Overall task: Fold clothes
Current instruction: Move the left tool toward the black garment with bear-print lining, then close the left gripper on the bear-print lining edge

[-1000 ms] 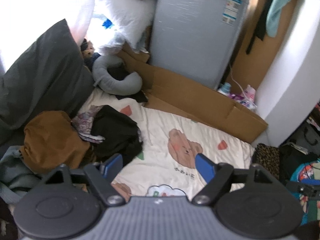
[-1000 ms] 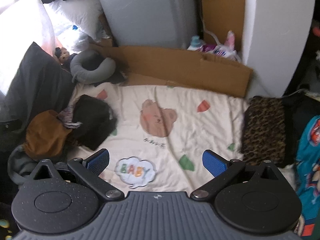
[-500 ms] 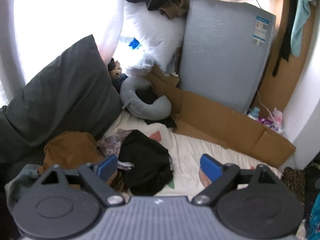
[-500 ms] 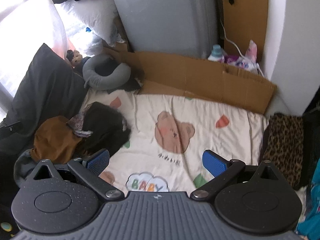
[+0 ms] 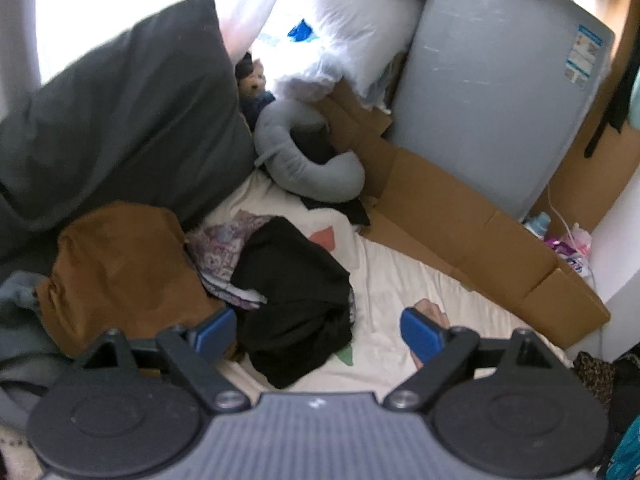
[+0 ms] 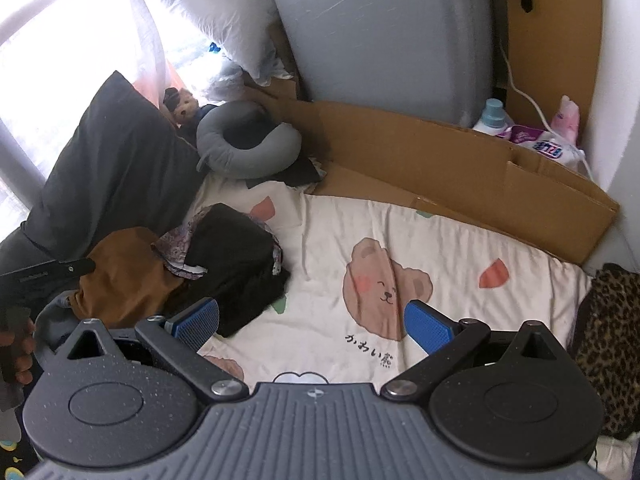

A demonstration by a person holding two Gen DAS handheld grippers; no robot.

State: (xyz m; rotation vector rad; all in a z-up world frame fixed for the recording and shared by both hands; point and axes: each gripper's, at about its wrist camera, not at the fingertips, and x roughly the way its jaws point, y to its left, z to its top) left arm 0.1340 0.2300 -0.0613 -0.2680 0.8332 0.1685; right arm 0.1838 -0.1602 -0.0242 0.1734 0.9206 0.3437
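Plainly the left gripper [image 5: 316,330] is the nearer one: its jaws stand wide and empty with the crumpled black garment [image 5: 296,300] lying between and just beyond them, heaped at the left of the bear-print sheet [image 6: 440,248]. The right gripper [image 6: 314,320], also wide and empty, faces bare sheet, the heap off its left finger.

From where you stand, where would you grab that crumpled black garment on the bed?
Probably the loose edge of the black garment nearest the cream blanket, coming from the bare blanket side with the open left claw. There it lies lowest and free. Its far side is tucked against the patterned cloth and brown garment, so a pinch there could catch those too.
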